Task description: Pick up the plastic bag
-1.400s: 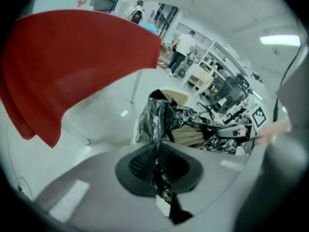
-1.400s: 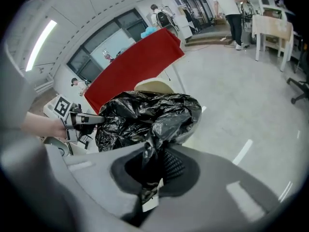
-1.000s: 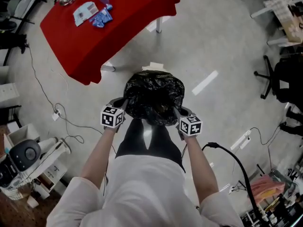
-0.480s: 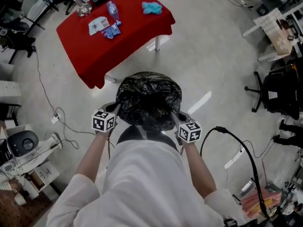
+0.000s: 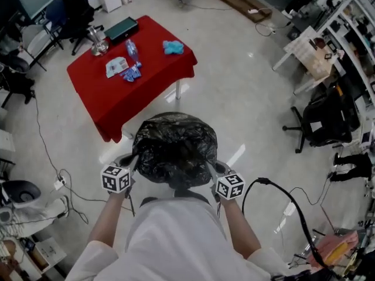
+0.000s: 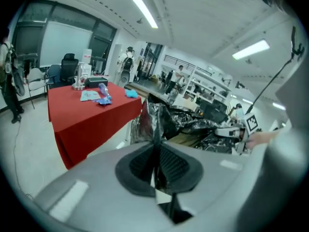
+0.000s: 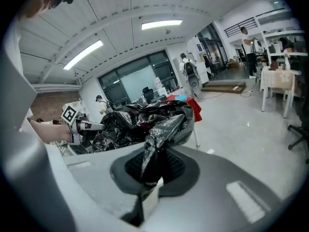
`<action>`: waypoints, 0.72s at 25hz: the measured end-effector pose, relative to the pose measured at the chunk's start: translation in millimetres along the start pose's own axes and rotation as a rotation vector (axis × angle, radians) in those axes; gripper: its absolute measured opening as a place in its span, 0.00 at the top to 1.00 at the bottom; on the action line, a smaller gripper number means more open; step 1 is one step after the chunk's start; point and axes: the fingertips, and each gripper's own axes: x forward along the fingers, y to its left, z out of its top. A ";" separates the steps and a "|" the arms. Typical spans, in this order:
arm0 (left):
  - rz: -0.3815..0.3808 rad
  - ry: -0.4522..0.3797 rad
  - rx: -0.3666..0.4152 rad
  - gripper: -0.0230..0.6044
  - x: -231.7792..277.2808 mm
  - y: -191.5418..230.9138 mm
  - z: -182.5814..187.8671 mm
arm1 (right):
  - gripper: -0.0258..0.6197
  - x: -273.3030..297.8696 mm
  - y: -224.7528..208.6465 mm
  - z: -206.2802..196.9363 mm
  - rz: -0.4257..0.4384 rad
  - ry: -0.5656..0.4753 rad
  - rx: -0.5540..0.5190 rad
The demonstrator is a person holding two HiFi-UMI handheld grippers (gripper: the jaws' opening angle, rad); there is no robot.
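Ahead of us stands the red counter [image 5: 117,92]. Nearer, the black plastic bag [image 5: 174,148] hangs bulging above the pale floor [image 5: 246,69], and we cannot see its contents. Our left tongs [image 5: 132,161] and right tongs [image 5: 212,168] are each clenched on its crumpled rim.

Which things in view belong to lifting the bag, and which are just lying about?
Belongs to the job: crinkled black plastic bag; left gripper, shut on one edge; right gripper, shut on the opposite edge.
Lying about: red-clothed table; clear plastic bottle; light blue cloth; black office chair.
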 end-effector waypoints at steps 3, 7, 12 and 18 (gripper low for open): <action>-0.037 -0.049 0.029 0.95 -19.2 -11.5 18.0 | 0.96 -20.0 22.1 14.5 -0.021 -0.057 -0.025; -0.072 -0.078 0.055 0.95 -51.8 -16.2 16.7 | 0.96 -41.3 65.4 13.5 -0.052 -0.104 -0.053; -0.128 -0.108 0.109 0.95 -90.2 -26.4 12.5 | 0.96 -63.0 111.8 3.4 -0.088 -0.154 -0.079; -0.172 -0.150 0.175 0.95 -130.1 -43.8 18.0 | 0.96 -100.2 140.9 -1.7 -0.156 -0.210 -0.114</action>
